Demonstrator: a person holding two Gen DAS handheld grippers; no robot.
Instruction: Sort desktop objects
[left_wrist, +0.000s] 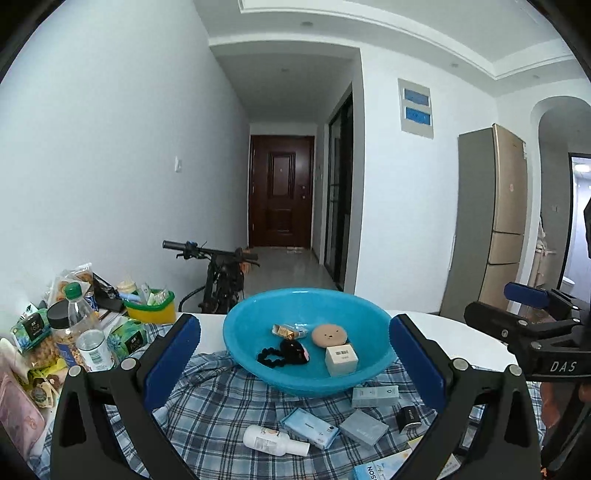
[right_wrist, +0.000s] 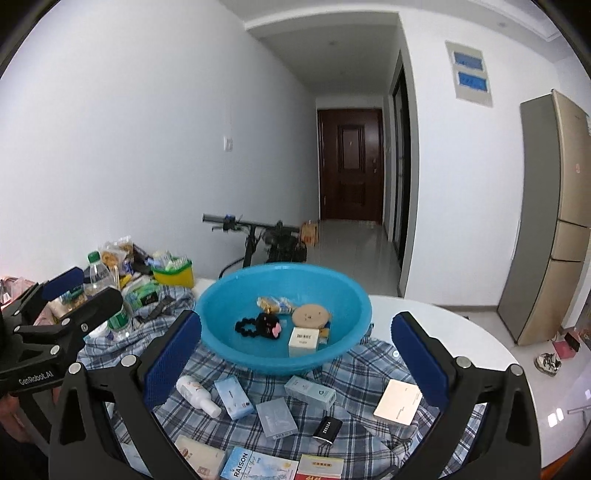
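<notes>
Desktop objects lie in two groups: a blue basin (right_wrist: 280, 354) on the checked cloth (right_wrist: 354, 435) over the bench already holds a hair tie (right_wrist: 246, 327), a round compact (right_wrist: 311, 314) and a small white box (right_wrist: 303, 341); a white bottle (right_wrist: 197, 396), several pale blue boxes and a black case (right_wrist: 327, 430) lie loose just in front of it. My left hand-held gripper (left_wrist: 295, 354) and right hand-held gripper (right_wrist: 295, 354) both hang spread and empty, facing the basin. I judge the step as between picks. Next calls for lowering one gripper over a loose item, the nearest box likely, and closing squarely.
</notes>
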